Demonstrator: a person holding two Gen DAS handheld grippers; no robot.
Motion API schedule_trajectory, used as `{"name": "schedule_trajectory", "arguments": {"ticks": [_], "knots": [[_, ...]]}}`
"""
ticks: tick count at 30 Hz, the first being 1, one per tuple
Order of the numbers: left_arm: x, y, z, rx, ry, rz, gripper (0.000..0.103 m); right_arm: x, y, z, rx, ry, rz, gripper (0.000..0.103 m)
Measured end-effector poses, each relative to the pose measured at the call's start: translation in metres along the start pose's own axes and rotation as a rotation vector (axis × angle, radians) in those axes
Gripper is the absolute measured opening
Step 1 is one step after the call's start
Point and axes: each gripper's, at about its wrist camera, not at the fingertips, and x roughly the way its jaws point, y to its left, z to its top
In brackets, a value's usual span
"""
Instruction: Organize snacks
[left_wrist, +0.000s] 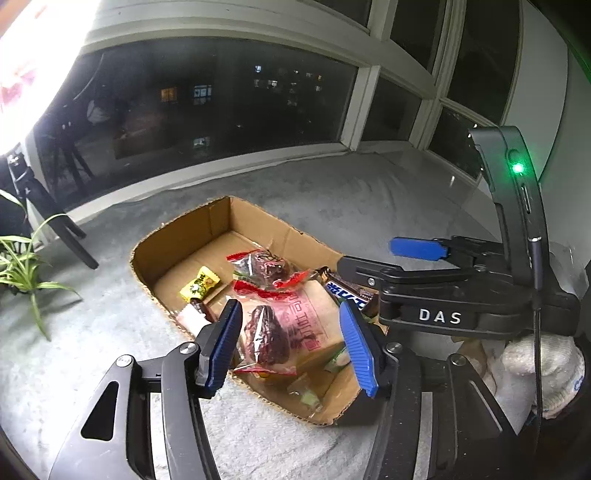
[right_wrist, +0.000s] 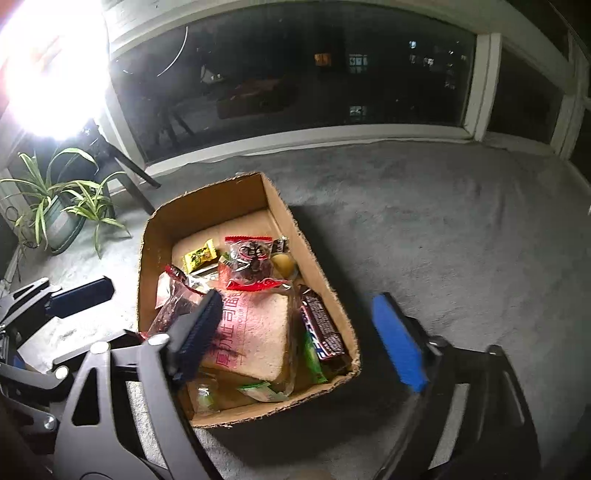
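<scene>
Below, the cardboard box (right_wrist: 207, 218) sat on grey carpet (right_wrist: 443, 221), snacks piled inside — a bread packet (right_wrist: 255, 332) at centre, a yellow candy (right_wrist: 199, 256) toward 11 o'clock, a chocolate bar (right_wrist: 321, 325) at 3 o'clock. The left gripper (left_wrist: 291, 343) hung over the box, jaws open and empty. The right gripper (right_wrist: 299, 332) also stood open — holding nothing.

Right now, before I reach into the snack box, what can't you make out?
- Left wrist: near corner of the cardboard box, behind the left gripper.
- Right wrist: date pack, partly behind the right gripper finger.
- Both views: the green packets, too small to read.
</scene>
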Motion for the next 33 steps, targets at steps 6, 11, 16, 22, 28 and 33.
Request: {"name": "schedule_trajectory", "arguments": {"ticks": [6, 11, 16, 22, 28, 33], "knots": [[-0.016, 0.001, -0.001, 0.006, -0.016, 0.046, 0.068, -0.020, 0.006, -0.001, 0.008, -0.026, -0.026, 0.092], [-0.032, 0.005, -0.003, -0.016, -0.026, 0.064, 0.069, -0.042, 0.014, -0.001, 0.025, -0.065, -0.041, 0.102], [-0.048, 0.012, -0.005, -0.036, -0.047, 0.086, 0.069, -0.060, 0.025, -0.001, 0.019, -0.095, -0.060, 0.103], [-0.061, 0.019, -0.008, -0.063, -0.056, 0.104, 0.069, -0.081, 0.038, 0.000, 0.019, -0.116, -0.047, 0.103], [-0.094, 0.022, -0.012, -0.074, -0.100, 0.134, 0.069, -0.109, 0.053, -0.001, 0.022, -0.155, -0.036, 0.103], [-0.124, 0.023, -0.018, -0.079, -0.136, 0.160, 0.070, -0.127, 0.069, -0.007, 0.019, -0.175, -0.041, 0.103]]}}
